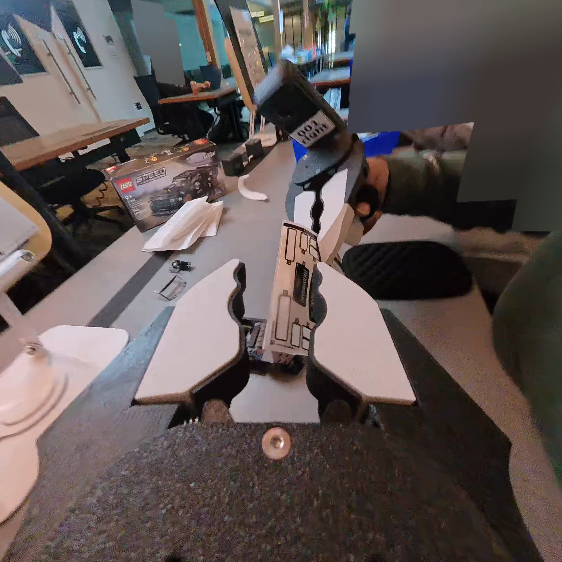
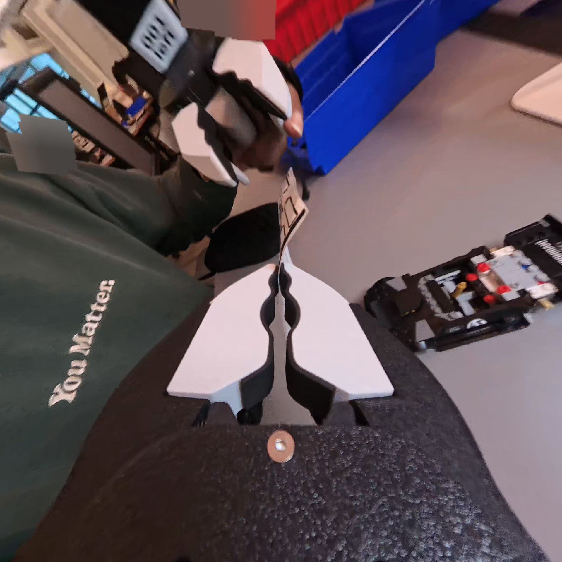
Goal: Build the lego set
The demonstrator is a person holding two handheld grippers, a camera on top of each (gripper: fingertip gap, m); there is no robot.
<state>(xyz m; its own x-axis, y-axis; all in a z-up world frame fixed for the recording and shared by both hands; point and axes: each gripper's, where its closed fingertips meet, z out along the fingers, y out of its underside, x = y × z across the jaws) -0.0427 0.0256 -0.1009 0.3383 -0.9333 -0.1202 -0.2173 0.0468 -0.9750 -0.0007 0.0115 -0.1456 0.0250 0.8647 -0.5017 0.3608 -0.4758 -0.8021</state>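
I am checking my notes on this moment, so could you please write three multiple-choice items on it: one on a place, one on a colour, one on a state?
1. Where is the lego car?
A. on the grey table
B. inside the blue bin
C. held in the left gripper

2. What colour is the bin at the far side of the table?
A. green
B. blue
C. yellow

3. What is the right gripper doing?
A. open and empty
B. shut on the sticker sheet
C. shut on the car

Answers:
1. A, the lego car lies on the table.
2. B, the bin is blue.
3. B, the right gripper pinches the sticker sheet; the left gripper is open.
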